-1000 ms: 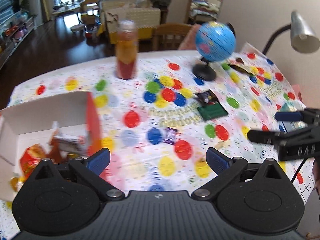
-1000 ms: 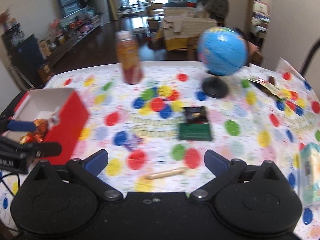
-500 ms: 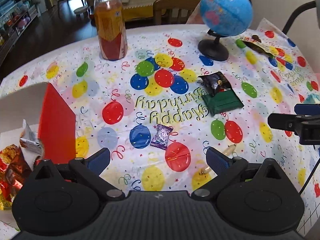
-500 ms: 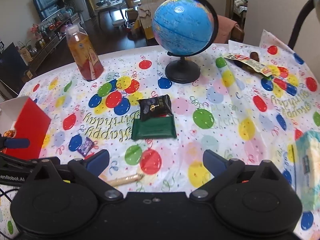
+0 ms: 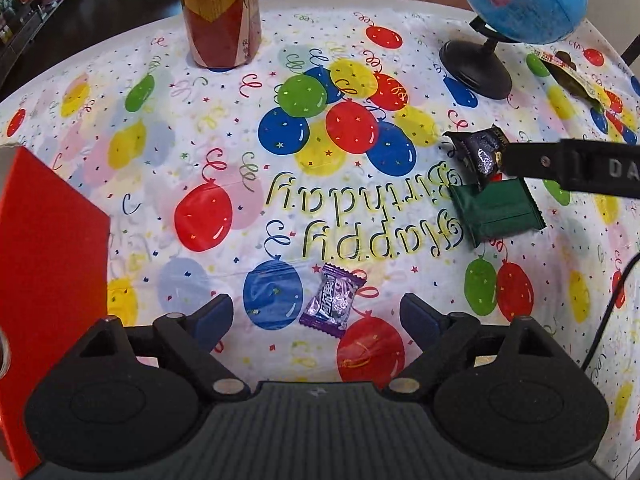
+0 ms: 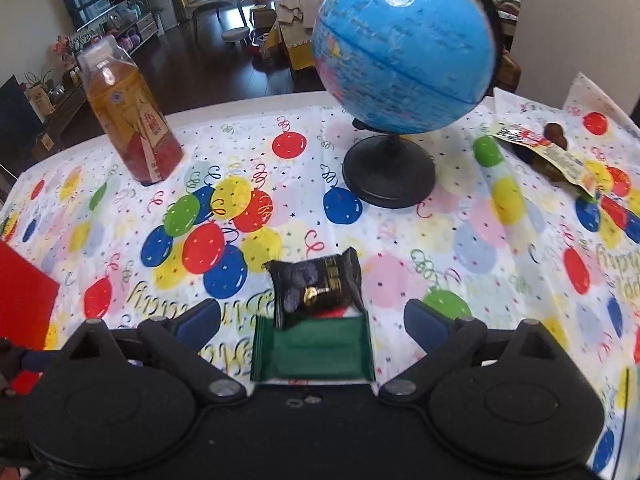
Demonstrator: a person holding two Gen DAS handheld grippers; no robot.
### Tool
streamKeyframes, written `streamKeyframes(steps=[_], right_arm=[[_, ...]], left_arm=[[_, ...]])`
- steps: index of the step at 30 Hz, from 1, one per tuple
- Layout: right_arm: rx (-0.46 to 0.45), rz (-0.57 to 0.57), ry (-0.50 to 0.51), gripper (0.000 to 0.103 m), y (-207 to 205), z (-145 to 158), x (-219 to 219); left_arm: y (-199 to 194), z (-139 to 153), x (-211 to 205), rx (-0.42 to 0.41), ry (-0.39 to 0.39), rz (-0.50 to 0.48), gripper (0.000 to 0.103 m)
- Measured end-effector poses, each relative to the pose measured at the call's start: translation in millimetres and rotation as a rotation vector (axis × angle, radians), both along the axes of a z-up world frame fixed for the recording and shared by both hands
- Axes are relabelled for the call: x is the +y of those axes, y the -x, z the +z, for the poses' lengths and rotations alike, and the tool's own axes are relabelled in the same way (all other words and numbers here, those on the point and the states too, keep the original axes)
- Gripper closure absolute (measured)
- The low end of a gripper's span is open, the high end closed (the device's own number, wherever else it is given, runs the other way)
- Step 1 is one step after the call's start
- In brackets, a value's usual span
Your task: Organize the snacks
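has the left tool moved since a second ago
Yes. The left tool has come down and away from the red box, now over the purple candy, its jaws just closing slightly.

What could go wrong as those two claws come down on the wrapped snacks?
The left gripper, jaws just narrowing, straddles the small purple foil candy; flat and slippery, it may skid away. The right gripper straddles a black snack packet overlapping a green packet; closing might catch both or the balloon-print tablecloth.
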State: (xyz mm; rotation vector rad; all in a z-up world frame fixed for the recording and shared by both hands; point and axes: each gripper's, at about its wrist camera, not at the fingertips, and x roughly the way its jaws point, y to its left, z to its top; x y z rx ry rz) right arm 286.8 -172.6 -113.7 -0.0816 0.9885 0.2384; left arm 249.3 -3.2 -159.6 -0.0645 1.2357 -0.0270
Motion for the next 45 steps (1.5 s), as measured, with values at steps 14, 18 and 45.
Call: streamKeyframes(steps=[14, 18, 45], right_arm=[[0.062, 0.004, 0.070, 0.022, -41, -46, 8], [0.071, 0.018, 0.061, 0.038, -41, -50, 10], [-0.038, 0.108, 0.040, 0.050, 62, 35, 4]], left_arm=[[-4, -16, -7, -0.016, -0.005, -0.087, 0.044], [-2, -14, -11, -0.042, -0.019, -0.109, 0.064], [49, 43, 9, -0.114, 0.050, -0.067, 0.084]])
